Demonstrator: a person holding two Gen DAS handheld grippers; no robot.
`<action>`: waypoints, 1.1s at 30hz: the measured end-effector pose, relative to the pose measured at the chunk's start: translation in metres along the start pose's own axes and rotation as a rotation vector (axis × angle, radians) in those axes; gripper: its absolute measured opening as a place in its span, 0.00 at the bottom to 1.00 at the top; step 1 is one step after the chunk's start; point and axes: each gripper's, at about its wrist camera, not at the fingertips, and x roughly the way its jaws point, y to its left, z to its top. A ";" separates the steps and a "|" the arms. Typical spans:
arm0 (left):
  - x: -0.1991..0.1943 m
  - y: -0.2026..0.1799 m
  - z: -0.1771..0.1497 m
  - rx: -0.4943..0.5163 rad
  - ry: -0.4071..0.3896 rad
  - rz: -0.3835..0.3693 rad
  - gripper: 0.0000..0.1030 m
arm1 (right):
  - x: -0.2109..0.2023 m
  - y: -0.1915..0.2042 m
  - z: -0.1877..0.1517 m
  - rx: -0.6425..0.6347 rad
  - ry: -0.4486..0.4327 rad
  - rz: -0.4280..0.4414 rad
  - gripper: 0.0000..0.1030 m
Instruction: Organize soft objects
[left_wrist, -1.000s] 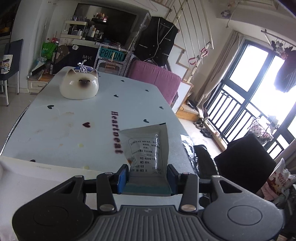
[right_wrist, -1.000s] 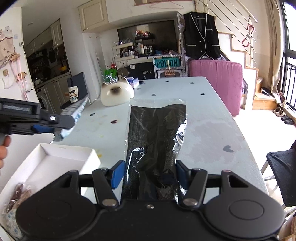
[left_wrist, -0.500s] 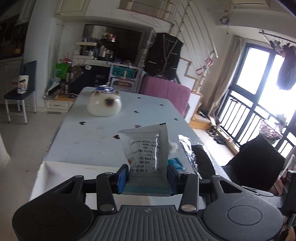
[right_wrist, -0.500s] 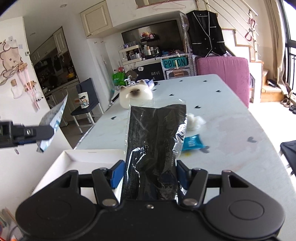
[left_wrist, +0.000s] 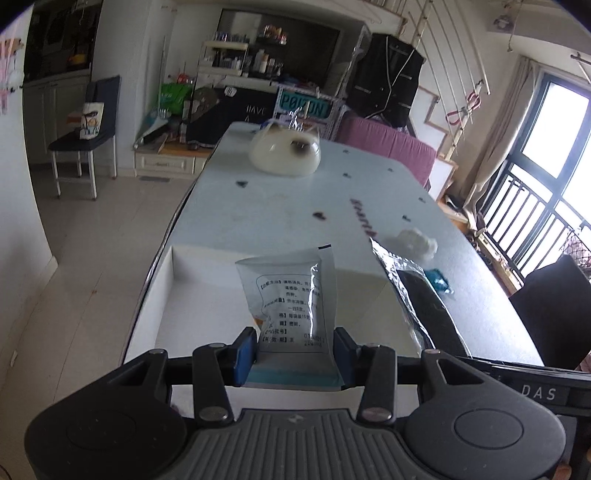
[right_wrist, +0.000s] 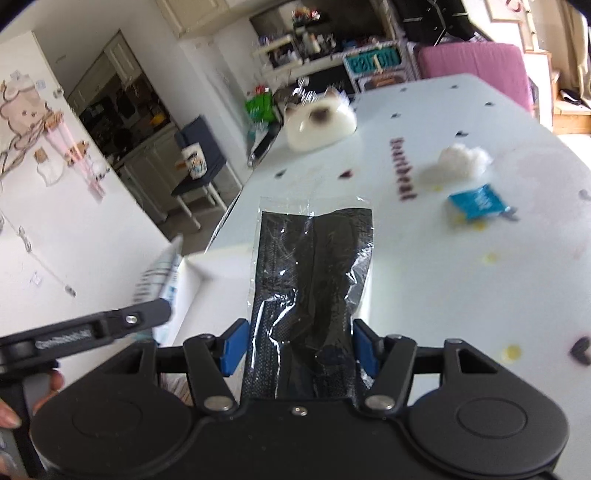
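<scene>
Left wrist view: the left gripper (left_wrist: 293, 354) clamps one clear sachet (left_wrist: 290, 295) over one white box (left_wrist: 192, 295). Right gripper (right_wrist: 299, 345) clamps one bagged black mask (right_wrist: 314, 277). Farther right on the table (right_wrist: 461, 280) lie one cotton wad (right_wrist: 463, 158) and one teal packet (right_wrist: 476, 201).

Both grippers, left gripper (left_wrist: 293, 354) and right gripper (right_wrist: 299, 347): black plastic bodies, blue finger pads, silver pivot screws, ribbed grey top plate on left.
</scene>
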 end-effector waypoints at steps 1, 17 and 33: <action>0.004 0.005 -0.003 -0.005 0.013 0.001 0.45 | 0.004 0.004 -0.003 0.004 0.015 0.002 0.60; 0.041 0.041 -0.029 -0.062 0.096 -0.057 0.45 | 0.072 0.038 -0.012 -0.012 0.045 -0.149 0.60; 0.061 0.046 -0.035 -0.059 0.148 -0.054 0.44 | 0.069 0.047 -0.031 -0.053 0.055 -0.235 0.57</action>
